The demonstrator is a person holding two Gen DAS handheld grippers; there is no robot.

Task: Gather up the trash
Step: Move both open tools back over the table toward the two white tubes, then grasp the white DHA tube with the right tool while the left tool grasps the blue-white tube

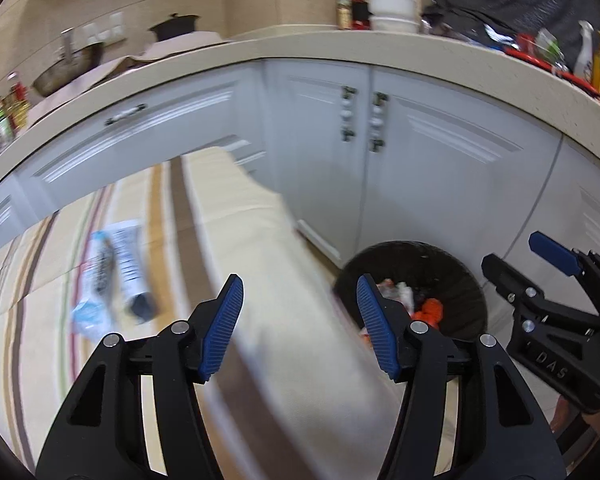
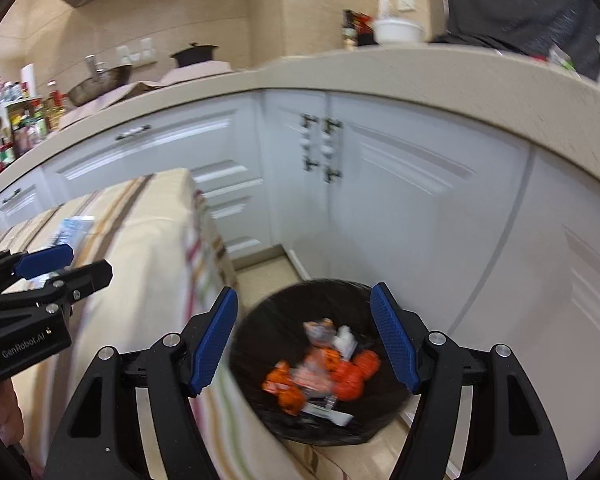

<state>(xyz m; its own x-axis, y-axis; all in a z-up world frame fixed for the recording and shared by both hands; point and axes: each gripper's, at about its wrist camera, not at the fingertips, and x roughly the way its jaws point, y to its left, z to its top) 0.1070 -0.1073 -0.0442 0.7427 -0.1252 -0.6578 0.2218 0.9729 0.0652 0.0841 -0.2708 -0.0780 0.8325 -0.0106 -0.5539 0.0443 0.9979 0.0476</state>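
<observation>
White cabinets [image 1: 440,168] fill the background under a curved beige counter [image 1: 340,46]; a stack of white bowls [image 1: 392,10] and some bottles [image 1: 344,4] stand on top.

Table with striped cloth [image 1: 228,216] runs from lower left toward the cabinets; its edge drops off beside the bin.

Black-lined trash bin [image 2: 320,360] on the floor between table and cabinets. Inside: orange wrappers [image 2: 340,376] mixed with white scraps, piled at the bottom.

Left gripper [image 1: 300,324]: jaws spread wide, nothing between them. It is over the table's edge, with the bin partly seen behind its right finger. In the right wrist view it shows from the side at the left edge [image 2: 66,268].

Right gripper [image 2: 304,340]: jaws spread wide, empty, directly above the bin's mouth. In the left wrist view it shows at the right edge [image 1: 520,260], next to the bin.

On the cloth, left of the left gripper: a blurred blue-and-white wrapper [image 1: 96,280] lying flat, with a white printed tube, dark at its near end [image 1: 134,276], touching or overlapping it. Motion blur hides the print.
</observation>
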